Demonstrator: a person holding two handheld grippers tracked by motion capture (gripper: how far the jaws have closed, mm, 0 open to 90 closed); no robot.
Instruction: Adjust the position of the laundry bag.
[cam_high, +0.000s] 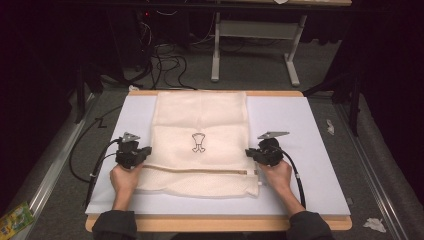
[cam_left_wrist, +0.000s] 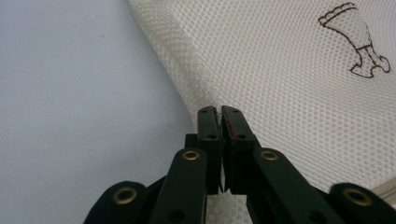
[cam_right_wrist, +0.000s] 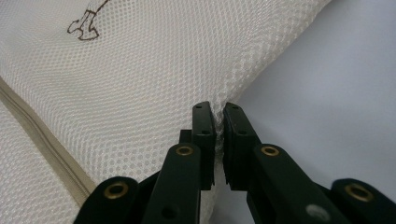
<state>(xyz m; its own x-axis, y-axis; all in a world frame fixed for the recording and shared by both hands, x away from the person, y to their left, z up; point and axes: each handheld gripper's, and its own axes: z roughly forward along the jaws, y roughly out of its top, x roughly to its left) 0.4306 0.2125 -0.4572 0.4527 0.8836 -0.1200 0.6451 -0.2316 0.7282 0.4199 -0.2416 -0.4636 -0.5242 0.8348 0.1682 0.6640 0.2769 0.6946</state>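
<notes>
We have the mesh laundry bag (cam_high: 200, 142) lying flat on the pale counter (cam_high: 305, 130), running away from us, its zipper (cam_high: 200, 170) crossing the near end and a small brown printed figure (cam_high: 198, 142) at mid-cloth.

Left tool (cam_high: 141, 154): at the bag's left edge, just beyond the zipper line. In the left gripper view its jaws are clamped together with the mesh edge (cam_left_wrist: 205, 100) pinched between them. Right tool (cam_high: 251, 154): mirrored on the right edge, jaws likewise clenched on a fold of mesh (cam_right_wrist: 219, 105) in the right gripper view. Both grips sit at matching points on opposite sides.

Progress, as we judge it: the grasping step is done on both sides. The bag itself is not yet lifted, folded or shifted; it lies spread out, with only mild wrinkling near the zipper. What remains is the actual handling of the cloth, most likely a fold or a lift taken from these two edge points. We cannot tell how many layers each tool has caught.
</notes>
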